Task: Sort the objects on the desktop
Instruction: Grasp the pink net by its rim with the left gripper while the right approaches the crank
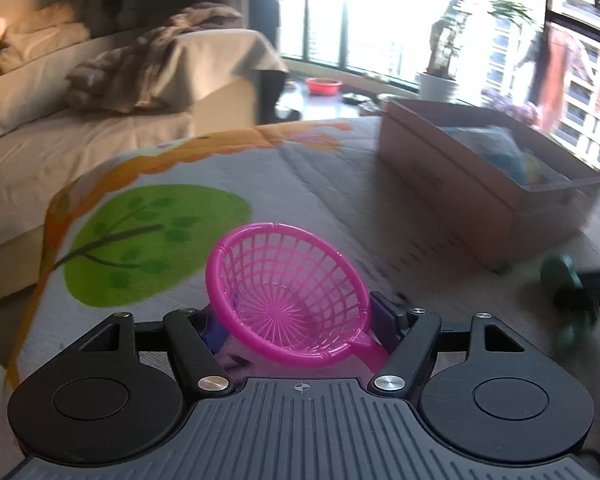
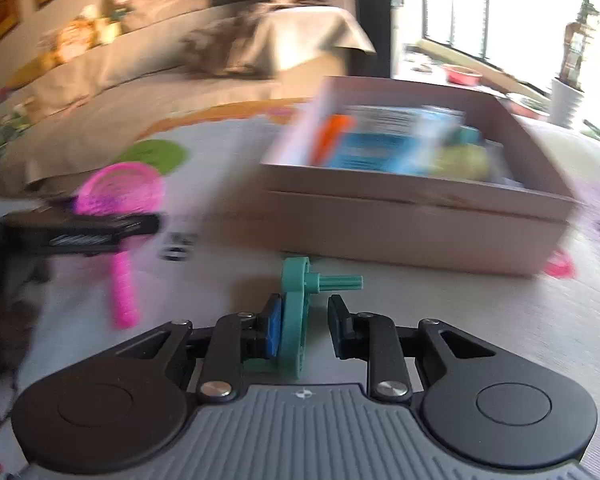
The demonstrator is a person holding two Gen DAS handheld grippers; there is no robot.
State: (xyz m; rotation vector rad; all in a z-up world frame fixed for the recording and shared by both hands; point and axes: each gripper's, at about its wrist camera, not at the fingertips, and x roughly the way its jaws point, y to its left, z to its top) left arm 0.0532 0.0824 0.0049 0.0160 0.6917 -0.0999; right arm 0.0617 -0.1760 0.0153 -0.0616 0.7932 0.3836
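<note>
My left gripper is shut on a pink plastic strainer, gripping it near the handle; the mesh bowl tilts up in front of the fingers. It shows in the right wrist view as a pink strainer held by the left gripper at the left. My right gripper holds a teal plastic wheel part with a ribbed peg. The left pad touches the disc; a gap shows at the right finger. In the left wrist view this part is a blur at the right edge.
An open cardboard box with blue, orange and green items stands ahead on the table, also in the left wrist view. A printed cloth with a green tree covers the table. A small pink item lies by the box. Sofa behind.
</note>
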